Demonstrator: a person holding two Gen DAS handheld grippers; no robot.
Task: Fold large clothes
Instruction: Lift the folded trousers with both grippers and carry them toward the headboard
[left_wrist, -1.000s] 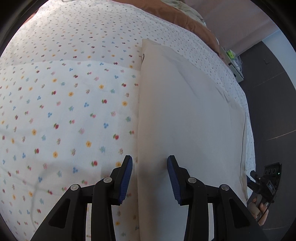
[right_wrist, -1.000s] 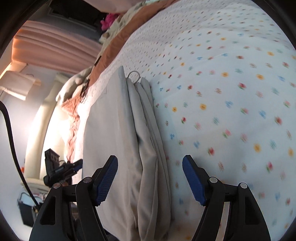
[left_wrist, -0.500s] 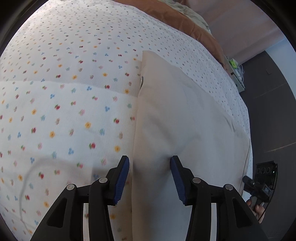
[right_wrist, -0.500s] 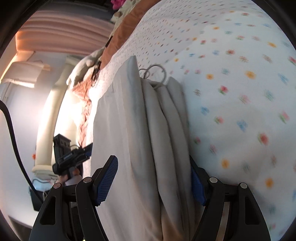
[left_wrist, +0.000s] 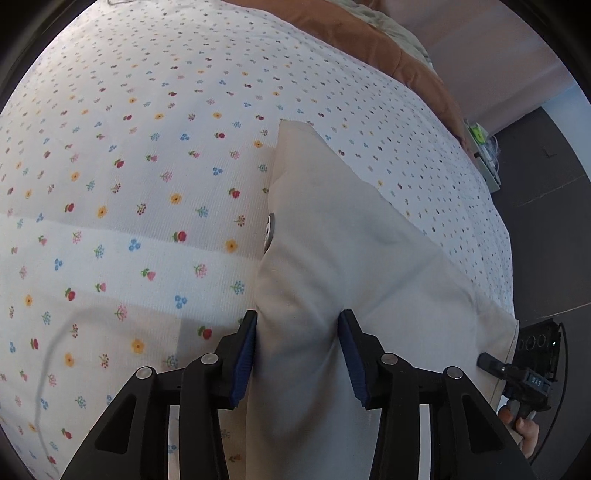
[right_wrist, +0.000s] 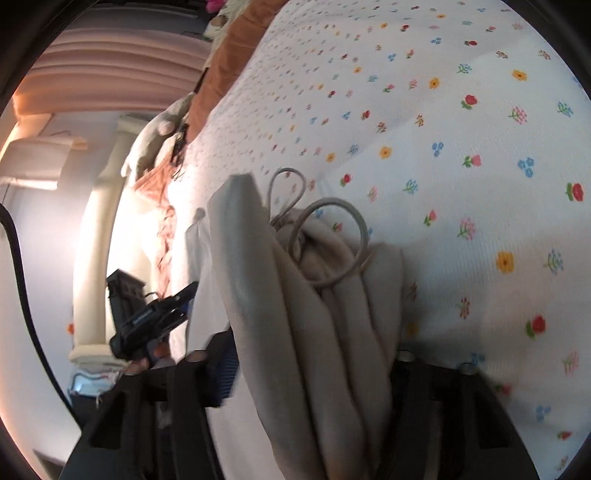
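Both claws slid forward, left claw (left_wrist: 297, 354) and right claw (right_wrist: 314, 373) closing, pinching beige garment (left_wrist: 332, 258).

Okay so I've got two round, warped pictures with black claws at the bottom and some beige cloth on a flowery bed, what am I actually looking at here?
There is no robot. A person holds a two-finger gripper in each hand, and each gripper carries a wide-angle camera that looks out along its fingers. That is why the pictures are round and bent.

One picture comes from the left gripper, the other from the right gripper. Each can also be seen small at the edge of the other's picture.

The surface is a bed with a white flowered sheet. On it lies a beige garment, folded into a long strip, with a loose drawstring at one end.

Both grippers have the garment between their blue pads. Their jaws are closing on it, the left on one end, the right on the thick stack of folds at the drawstring end.
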